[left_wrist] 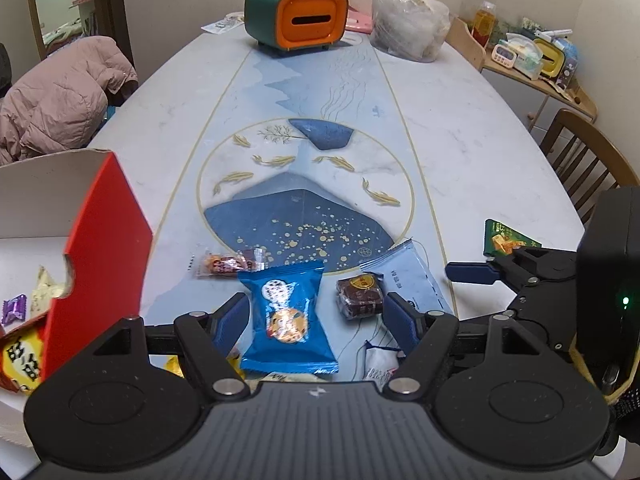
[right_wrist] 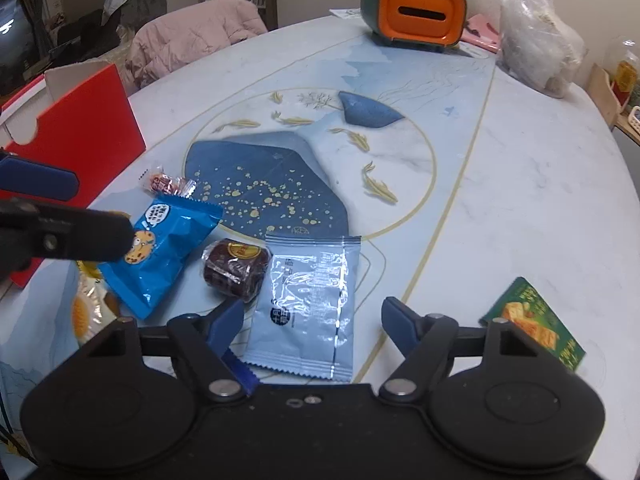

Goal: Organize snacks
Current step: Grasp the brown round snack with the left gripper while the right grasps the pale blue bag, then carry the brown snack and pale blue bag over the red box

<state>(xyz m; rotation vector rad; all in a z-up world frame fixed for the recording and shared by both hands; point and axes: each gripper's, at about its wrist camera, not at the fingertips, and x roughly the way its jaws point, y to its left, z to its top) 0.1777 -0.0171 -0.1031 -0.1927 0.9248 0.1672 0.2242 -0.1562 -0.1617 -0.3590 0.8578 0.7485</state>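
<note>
Left gripper [left_wrist: 316, 320]: spread, straddling bright blue cookie packet [left_wrist: 288, 316] flat on table [left_wrist: 460, 140]; centre, then close on edges.
Right gripper [right_wrist: 312, 320]: gaping, unladen, over pale blue sachet [right_wrist: 308, 308]; pinch across width.
Red box [left_wrist: 100, 248]: left, destination.
Dark wrapped cake [left_wrist: 360, 294]: keep clear.

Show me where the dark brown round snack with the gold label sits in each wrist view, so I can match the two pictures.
Left wrist view: the dark brown snack lies lower centre-right, just inside the left gripper's right finger, beside the blue cookie packet.
Right wrist view: it lies centre-left, ahead of the right gripper's left finger, between the blue cookie packet and the pale blue sachet.
Shared landmark: the orange-fronted box at the far end.
</note>
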